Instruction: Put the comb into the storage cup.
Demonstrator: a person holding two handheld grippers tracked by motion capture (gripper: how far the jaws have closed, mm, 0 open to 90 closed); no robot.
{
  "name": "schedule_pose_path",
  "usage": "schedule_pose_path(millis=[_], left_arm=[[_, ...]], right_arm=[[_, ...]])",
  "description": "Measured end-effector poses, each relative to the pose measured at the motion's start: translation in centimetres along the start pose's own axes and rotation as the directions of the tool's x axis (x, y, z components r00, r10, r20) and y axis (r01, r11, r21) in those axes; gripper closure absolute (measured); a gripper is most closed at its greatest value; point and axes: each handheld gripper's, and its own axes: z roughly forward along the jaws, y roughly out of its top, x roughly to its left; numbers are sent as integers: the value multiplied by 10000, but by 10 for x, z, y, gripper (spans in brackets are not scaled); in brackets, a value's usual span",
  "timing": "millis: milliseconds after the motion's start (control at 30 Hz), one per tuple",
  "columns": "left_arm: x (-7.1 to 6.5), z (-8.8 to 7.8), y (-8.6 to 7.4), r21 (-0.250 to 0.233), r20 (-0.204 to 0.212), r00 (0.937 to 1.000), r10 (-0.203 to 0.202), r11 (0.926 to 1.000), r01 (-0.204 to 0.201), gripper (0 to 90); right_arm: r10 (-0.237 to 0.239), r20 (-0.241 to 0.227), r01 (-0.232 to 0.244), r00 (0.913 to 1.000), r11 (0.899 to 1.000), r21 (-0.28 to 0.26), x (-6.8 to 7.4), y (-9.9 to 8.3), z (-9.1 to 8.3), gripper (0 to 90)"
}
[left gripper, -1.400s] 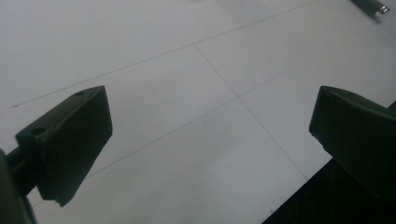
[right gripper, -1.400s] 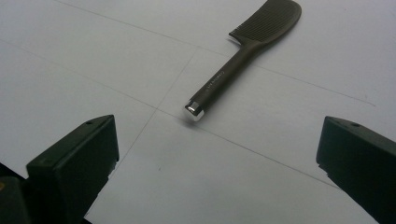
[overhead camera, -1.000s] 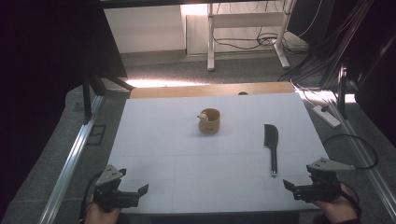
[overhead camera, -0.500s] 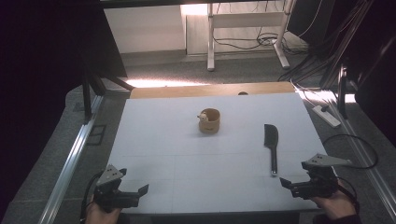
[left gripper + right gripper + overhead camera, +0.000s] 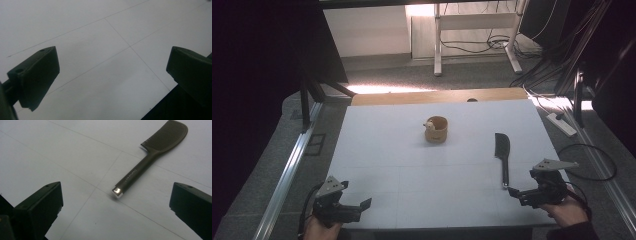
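A black comb (image 5: 502,155) (image 5: 152,157) lies flat on the white table (image 5: 412,150), teeth end away from me and silver-capped handle end toward me. My right gripper (image 5: 518,192) (image 5: 116,207) hovers open just short of that handle end, which sits between and ahead of the jaws. A small wooden cup (image 5: 436,129) with a little pale object at its rim stands mid-table. My left gripper (image 5: 362,206) (image 5: 112,75) rests open at the table's near left corner, over bare tabletop.
Beyond the far edge of the table a wooden strip (image 5: 437,96) shows. A metal rail (image 5: 287,175) runs along the left side, cables (image 5: 587,160) and a power strip (image 5: 562,124) lie on the floor at the right.
My right gripper has shifted left and slightly forward, closing on the comb's handle end. The left gripper has stayed in place.
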Motion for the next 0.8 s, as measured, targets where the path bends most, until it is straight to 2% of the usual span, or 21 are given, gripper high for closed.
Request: schedule_pose_path(millis=[333, 800], left_arm=[[1, 0, 0, -24, 157, 9999, -3, 10000, 4, 0], [2, 0, 0, -30, 206, 9998, -42, 10000, 42, 2]], right_arm=[[53, 270, -57, 9996, 9999, 162, -3, 8, 8, 0], [-83, 345, 58, 9994, 9974, 716, -8, 20, 22, 0]])
